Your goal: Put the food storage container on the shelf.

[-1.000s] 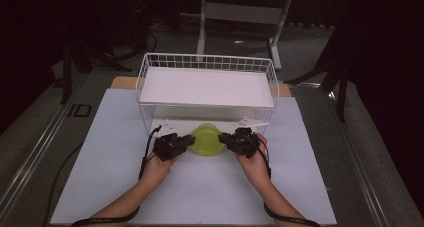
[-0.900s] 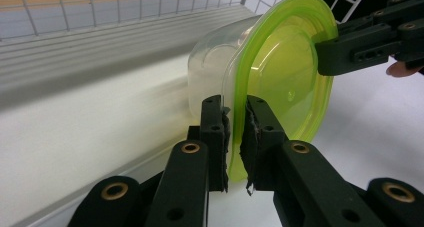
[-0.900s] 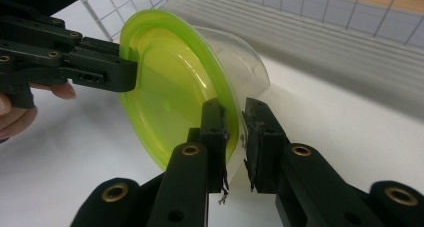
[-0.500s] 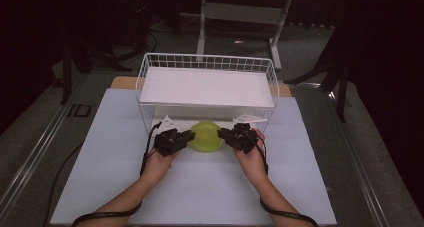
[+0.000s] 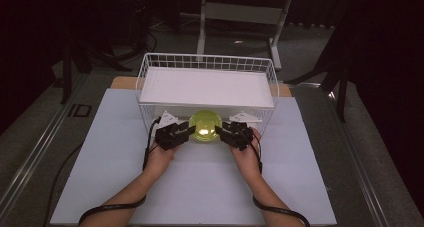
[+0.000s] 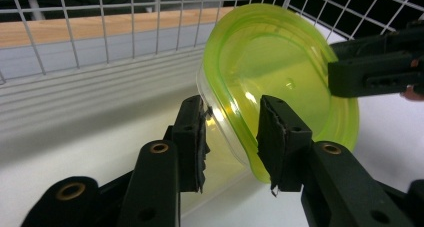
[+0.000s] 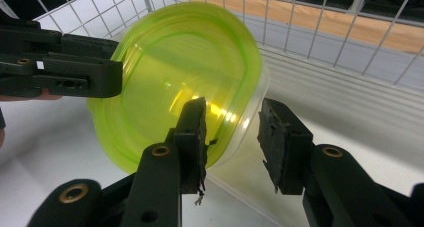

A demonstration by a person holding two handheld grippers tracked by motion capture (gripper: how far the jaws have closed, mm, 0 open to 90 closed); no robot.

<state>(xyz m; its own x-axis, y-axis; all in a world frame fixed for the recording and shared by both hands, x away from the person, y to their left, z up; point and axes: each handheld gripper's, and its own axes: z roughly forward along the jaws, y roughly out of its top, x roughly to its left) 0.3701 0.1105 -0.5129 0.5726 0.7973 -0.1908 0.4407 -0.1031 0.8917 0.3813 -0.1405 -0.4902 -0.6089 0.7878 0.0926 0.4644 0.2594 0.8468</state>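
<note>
High view: lidded green container [image 5: 205, 126] at wire basket [image 5: 150, 72] front edge, left gripper [image 5: 186, 132] and right gripper [image 5: 223, 132] flanking, steadying two-handed

Left gripper view: jaws part-open, straddling lid rim

Right gripper view: same, pinching rim for lift, likely

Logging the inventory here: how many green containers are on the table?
1: a green container held between the left tool and right tool, just in front of the wire basket. Others may be hidden.

One overhead camera, two close cameras riding the tools

The high view looks forward and down on the counter [image 5: 115, 152]; each hand-held gripper view sits close, facing the shared green container [image 5: 205, 126] and wire basket [image 5: 207, 63].
</note>
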